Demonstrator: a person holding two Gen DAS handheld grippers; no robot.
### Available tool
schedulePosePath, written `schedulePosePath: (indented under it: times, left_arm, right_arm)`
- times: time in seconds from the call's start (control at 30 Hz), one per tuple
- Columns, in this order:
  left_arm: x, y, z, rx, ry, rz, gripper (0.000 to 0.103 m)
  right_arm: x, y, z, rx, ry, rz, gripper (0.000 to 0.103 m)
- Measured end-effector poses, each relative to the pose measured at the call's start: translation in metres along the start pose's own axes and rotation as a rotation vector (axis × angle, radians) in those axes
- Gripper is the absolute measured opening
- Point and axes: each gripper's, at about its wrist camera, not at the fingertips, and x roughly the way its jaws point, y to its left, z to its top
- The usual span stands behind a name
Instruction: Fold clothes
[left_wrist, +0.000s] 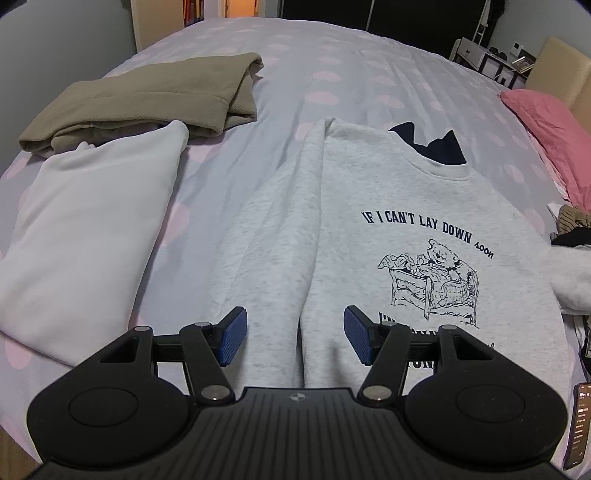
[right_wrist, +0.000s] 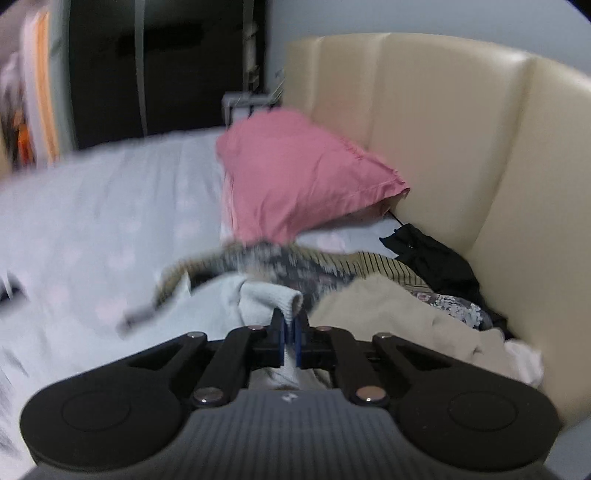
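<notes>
Left gripper (left_wrist: 295, 334): jaws wide, empty, above grey sweatshirt (left_wrist: 369, 229) on bed (left_wrist: 332, 66).
Right gripper (right_wrist: 291, 332): clamped on pale grey cuff (right_wrist: 273, 299).

The left gripper (left_wrist: 295, 334) is matte black plastic with a ribbed, dark grey top plate bearing a small round black-and-white mark at its centre. Two rounded lobes flank the plate, each with a shallow circular recess. Black linkage bars with triangular cut-outs pivot on silver, round-headed pins. The jaws carry blue, finely ridged rectangular pads. The right gripper (right_wrist: 291, 332) has the same build: black lobes, ribbed grey plate with a small pale mark, silver pivot pins and blue pads on black finger blocks.
</notes>
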Motion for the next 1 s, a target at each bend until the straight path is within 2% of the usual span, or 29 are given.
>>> schedulePosePath:
  times: [0.07,0.17,0.37,0.43,0.47,0.5,0.53,0.57,0.63,0.73,0.87,1.0]
  left_arm:
    - [-0.001,0.0,0.0,0.008,-0.004,0.002,0.056]
    - [-0.002,-0.001,0.001,0.016,-0.009,-0.001,0.056]
    - [-0.008,0.005,0.003,0.018,-0.021,-0.01,0.056]
    - [-0.011,0.007,0.003,0.025,-0.02,-0.009,0.056]
    - [-0.012,0.008,0.003,0.03,-0.018,-0.004,0.056]
    - [-0.012,0.009,0.002,0.037,-0.014,0.004,0.056]
    - [-0.012,0.009,0.001,0.042,-0.008,0.012,0.056]
    - [-0.012,0.009,-0.001,0.046,-0.001,0.019,0.056]
    - [-0.011,0.009,-0.005,0.054,0.015,0.025,0.056]
    - [-0.013,0.01,-0.014,0.071,0.03,0.02,0.056]
    - [-0.019,0.014,-0.032,0.072,0.045,0.044,0.056]
    - [-0.02,0.029,-0.06,0.043,0.102,0.082,0.056]
  right_arm:
    - [-0.009,-0.011,0.015,0.07,0.008,-0.025,0.006]
    - [-0.002,-0.02,0.02,0.07,0.046,-0.127,0.006]
    - [0.032,-0.019,-0.002,0.057,0.131,-0.186,0.008]
    - [0.031,-0.01,-0.006,0.013,0.109,-0.24,0.021]
    - [0.022,-0.003,-0.008,-0.018,0.058,-0.262,0.029]
    - [0.014,0.004,-0.01,-0.05,0.008,-0.284,0.047]
    - [0.005,0.012,-0.012,-0.082,-0.042,-0.305,0.055]
    - [-0.004,0.019,-0.014,-0.11,-0.092,-0.322,0.056]
    - [-0.025,0.037,-0.023,-0.116,-0.178,-0.281,0.059]
    - [-0.041,0.068,-0.046,-0.107,-0.21,-0.121,0.065]
    - [-0.024,0.117,-0.09,-0.143,-0.131,0.049,0.065]
    - [0.006,0.148,-0.129,-0.187,-0.017,0.112,0.064]
